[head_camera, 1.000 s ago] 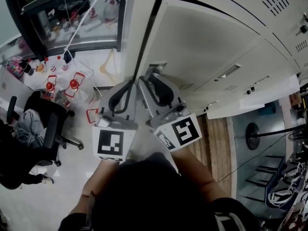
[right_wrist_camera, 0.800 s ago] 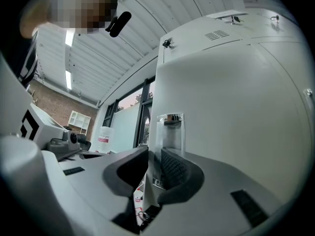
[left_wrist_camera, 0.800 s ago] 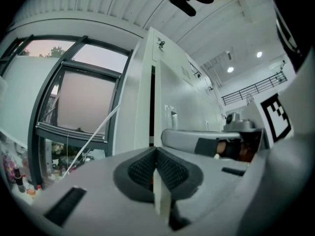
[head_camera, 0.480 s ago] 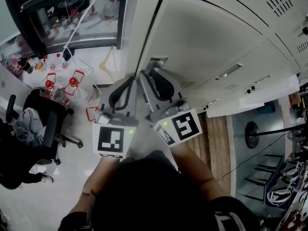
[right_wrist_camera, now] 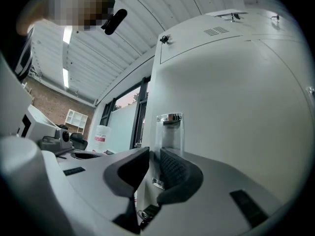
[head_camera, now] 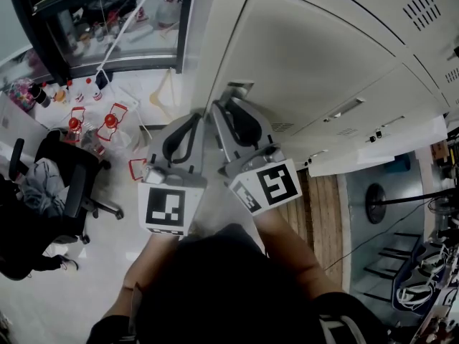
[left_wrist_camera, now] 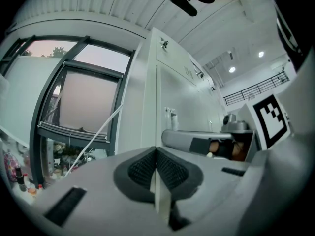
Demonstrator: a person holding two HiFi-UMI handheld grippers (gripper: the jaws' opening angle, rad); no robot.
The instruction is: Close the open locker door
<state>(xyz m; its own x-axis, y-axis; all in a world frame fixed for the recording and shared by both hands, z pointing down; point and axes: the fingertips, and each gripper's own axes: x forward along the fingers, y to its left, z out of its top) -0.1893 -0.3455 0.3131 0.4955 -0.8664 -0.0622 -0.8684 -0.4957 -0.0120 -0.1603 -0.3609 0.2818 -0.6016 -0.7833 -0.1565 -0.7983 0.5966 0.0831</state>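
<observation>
A dark-framed window (head_camera: 115,27) stands at the far left. Next come two grey plastic tools, each with one black-and-white marker cube. The left tool (head_camera: 196,118) has its ribbed black pads together, with a thin pale strip in the seam that I cannot identify. The right tool (head_camera: 221,107) stands slightly apart. It has just been closing, and the door's edge is in the gap, unpinched. The smooth, pale metal locker door (head_camera: 323,63) fills the right, with a thin dark gap along its left and top edges. Its one upright handle (right_wrist_camera: 170,132) sits just beyond the right tool.
</observation>
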